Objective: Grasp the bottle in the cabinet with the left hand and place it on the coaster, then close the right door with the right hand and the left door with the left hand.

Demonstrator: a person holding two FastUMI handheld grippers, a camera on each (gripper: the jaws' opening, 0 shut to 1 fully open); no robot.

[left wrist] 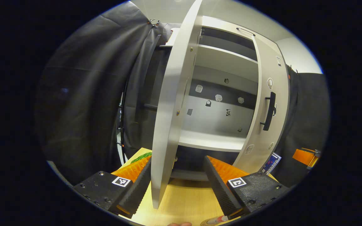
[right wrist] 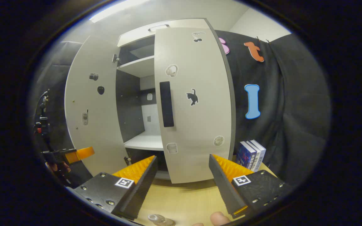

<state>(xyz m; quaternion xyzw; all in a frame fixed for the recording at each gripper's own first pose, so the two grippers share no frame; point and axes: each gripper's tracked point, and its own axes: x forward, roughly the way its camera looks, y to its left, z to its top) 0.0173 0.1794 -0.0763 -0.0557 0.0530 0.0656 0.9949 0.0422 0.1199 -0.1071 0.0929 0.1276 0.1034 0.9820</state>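
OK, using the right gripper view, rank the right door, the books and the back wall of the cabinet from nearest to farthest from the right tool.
1. Right door: straight ahead, just beyond the right tool.
2. Books: off to the right, standing on the table against the cloth.
3. Back wall of the cabinet: deep inside, seen through the gap left of the door.

A staged recording booth, not a home, is showing here: black cloth (right wrist: 294, 103) is hanging as walls around a sticker-dotted cabinet (right wrist: 196, 103) standing mid-frame on a wooden table (right wrist: 184, 197), with books (right wrist: 250, 154) lower right.
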